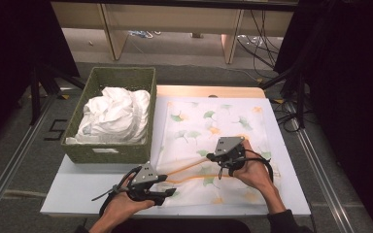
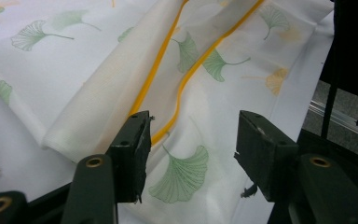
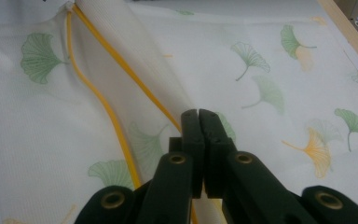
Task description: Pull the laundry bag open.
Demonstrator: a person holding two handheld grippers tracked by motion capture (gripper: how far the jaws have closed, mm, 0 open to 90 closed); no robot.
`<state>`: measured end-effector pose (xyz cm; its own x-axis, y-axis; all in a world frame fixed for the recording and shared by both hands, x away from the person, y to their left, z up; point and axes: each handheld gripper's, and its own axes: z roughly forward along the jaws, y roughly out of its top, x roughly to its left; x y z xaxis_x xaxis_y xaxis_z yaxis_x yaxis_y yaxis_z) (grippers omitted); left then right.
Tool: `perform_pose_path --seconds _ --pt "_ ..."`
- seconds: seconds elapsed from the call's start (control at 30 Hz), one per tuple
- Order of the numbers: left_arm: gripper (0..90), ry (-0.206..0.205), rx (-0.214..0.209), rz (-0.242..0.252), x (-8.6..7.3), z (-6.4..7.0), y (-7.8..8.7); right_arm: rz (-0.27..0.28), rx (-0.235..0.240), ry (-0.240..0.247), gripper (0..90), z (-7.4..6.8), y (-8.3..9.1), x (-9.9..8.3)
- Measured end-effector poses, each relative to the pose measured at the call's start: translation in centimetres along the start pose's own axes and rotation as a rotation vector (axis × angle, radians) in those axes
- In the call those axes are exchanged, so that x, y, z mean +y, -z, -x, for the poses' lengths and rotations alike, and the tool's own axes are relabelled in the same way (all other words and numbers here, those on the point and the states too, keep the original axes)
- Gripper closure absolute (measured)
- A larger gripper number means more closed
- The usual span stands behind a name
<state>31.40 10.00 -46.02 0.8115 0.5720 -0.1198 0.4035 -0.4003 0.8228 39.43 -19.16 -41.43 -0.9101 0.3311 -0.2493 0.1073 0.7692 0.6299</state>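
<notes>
On the table (image 1: 77, 191), leaf-printed cloth (image 1: 209, 131) lies folded.

Left gripper (image 1: 167, 192): near the table's front edge, jaws spread wide, hand behind it. Right gripper (image 1: 222, 156): further in toward the right, jaws pressed together, forearm angled up from bottom.

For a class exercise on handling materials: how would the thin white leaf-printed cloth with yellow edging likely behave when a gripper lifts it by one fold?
The white leaf-printed cloth with yellow edging is probably floppy: it already ridges beside the shut right gripper. It looks thin and light, so it should drape rather than hold shape. The open left gripper might drag it along the table.
</notes>
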Motion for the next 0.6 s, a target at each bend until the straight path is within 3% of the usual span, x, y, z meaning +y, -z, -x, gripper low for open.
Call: perform_pose_path --seconds 0.03,0.07,0.1,0.13,0.17,0.23,0.27,0.3,0.37,0.43,0.47,0.5,0.53,0.6 --pt "43.5 0.004 -0.007 -0.007 0.1 0.0 0.1 0.004 -0.007 0.009 90.0 0.0 0.0 0.0" --pt "43.0 0.014 0.003 0.017 0.2 0.0 -0.1 0.005 -0.007 0.008 90.0 -0.1 0.0 0.1" --pt "42.7 0.01 0.003 0.01 0.3 0.0 0.0 0.0 -0.013 -0.012 90.0 -0.2 0.1 0.2" --pt "42.2 -0.005 0.016 0.021 0.6 -0.1 0.1 0.002 -0.013 0.014 90.0 -0.1 0.1 0.2" --pt "41.6 0.018 0.026 0.022 0.7 -0.1 0.1 0.012 -0.008 0.024 90.0 -0.1 0.2 0.3" --pt "41.6 -0.025 0.038 0.033 1.3 -0.4 -0.1 0.006 -0.007 0.018 90.0 -0.2 0.3 0.4" --pt "41.6 0.004 0.049 0.048 1.6 -0.4 -0.4 0.004 -0.009 0.021 90.0 -0.1 0.3 0.5" --pt "41.9 -0.021 0.057 0.043 2.1 -0.7 -0.6 0.012 -0.015 0.033 90.0 -0.2 0.3 0.4" --pt "42.6 -0.008 0.054 0.055 2.8 -0.9 -1.7 0.013 -0.018 0.034 90.0 -0.2 0.3 0.5" --pt "43.8 -0.041 0.065 0.051 3.6 -1.3 -2.7 0.012 -0.007 0.024 90.0 -0.3 0.4 0.6" --pt "44.2 -0.016 0.057 0.053 4.1 -1.2 -3.4 0.014 -0.003 0.026 90.0 -0.3 0.5 0.6" --pt "44.5 -0.027 0.063 0.07 4.3 -1.3 -3.9 0.008 -0.013 0.002 90.0 -0.5 0.6 0.6" --pt "44.9 -0.055 0.059 0.056 4.8 -1.5 -4.4 0.012 -0.016 0.017 90.0 -0.5 0.6 0.7" --pt "46.3 -0.048 0.05 0.047 5.2 -1.5 -5.4 0.021 -0.003 0.037 90.0 -0.4 0.6 0.8"
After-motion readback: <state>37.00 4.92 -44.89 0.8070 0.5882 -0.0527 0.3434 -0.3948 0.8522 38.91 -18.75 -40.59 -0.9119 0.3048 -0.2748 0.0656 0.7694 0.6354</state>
